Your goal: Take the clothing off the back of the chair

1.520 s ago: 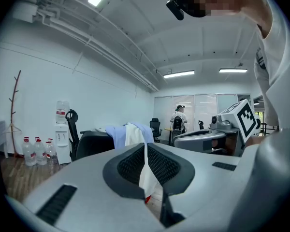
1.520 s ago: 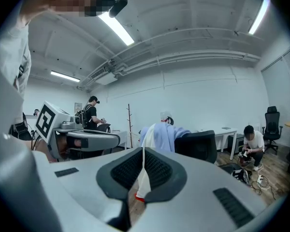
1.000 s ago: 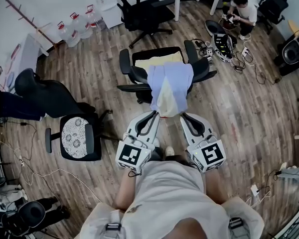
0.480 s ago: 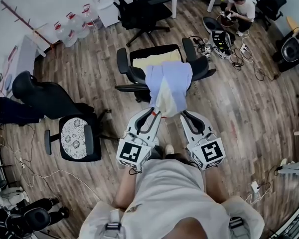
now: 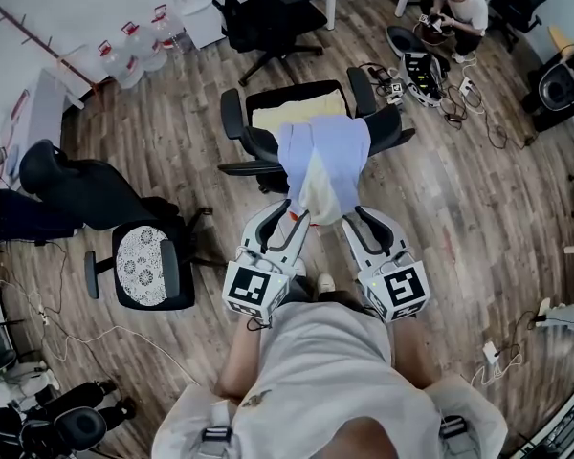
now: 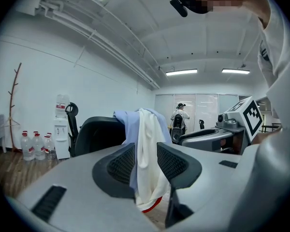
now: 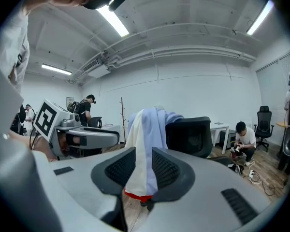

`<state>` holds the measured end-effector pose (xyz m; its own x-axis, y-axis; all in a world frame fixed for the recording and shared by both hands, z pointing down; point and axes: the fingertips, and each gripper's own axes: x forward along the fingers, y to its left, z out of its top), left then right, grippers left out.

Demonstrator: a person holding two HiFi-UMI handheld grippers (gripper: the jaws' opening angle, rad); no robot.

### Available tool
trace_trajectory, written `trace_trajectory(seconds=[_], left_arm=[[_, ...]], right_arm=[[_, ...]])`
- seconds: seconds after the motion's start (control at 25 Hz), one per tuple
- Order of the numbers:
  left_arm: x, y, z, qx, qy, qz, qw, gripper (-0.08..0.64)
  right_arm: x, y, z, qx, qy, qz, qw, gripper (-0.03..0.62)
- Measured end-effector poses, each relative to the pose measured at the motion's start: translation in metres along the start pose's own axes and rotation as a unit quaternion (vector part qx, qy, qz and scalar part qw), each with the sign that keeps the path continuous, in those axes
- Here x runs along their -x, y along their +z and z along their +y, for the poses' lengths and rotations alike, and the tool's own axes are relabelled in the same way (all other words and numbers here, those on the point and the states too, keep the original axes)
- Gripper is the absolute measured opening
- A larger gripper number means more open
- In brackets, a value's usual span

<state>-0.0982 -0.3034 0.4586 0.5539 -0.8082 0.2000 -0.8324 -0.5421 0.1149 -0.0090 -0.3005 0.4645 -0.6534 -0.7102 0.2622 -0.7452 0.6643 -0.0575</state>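
A pale blue and cream garment [image 5: 322,165] hangs over the back of a black office chair [image 5: 235,122]. Its long axis runs straight down the backrest on the side facing the person, with the red-trimmed hem [image 7: 137,195] lowest and nearest. The cloth lies directly ahead of both hand-held tools. The left gripper [image 5: 294,214] lines up with the hem's left side and the right gripper [image 5: 355,216] with its right, neither clearly nearer. Both sets of jaws have just been opening and stand partly apart. The hanging cloth shows in each gap, with no pad pressing on it. The pick-up likely hinges on a short push forward.
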Motion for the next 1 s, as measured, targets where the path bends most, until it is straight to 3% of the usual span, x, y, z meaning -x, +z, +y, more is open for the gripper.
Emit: trace_trajectory(seconds=[0.44, 1.0], left_arm=[[-0.013, -0.012, 0.008, 0.009, -0.013, 0.015, 0.9998, 0.204], [-0.027, -0.009, 0.016, -0.003, -0.03, 0.025, 0.9992, 0.269]], right_arm=[[-0.011, -0.008, -0.01, -0.014, -0.015, 0.012, 1.0, 0.221], [-0.028, -0.009, -0.015, -0.015, -0.013, 0.023, 1.0, 0.253]])
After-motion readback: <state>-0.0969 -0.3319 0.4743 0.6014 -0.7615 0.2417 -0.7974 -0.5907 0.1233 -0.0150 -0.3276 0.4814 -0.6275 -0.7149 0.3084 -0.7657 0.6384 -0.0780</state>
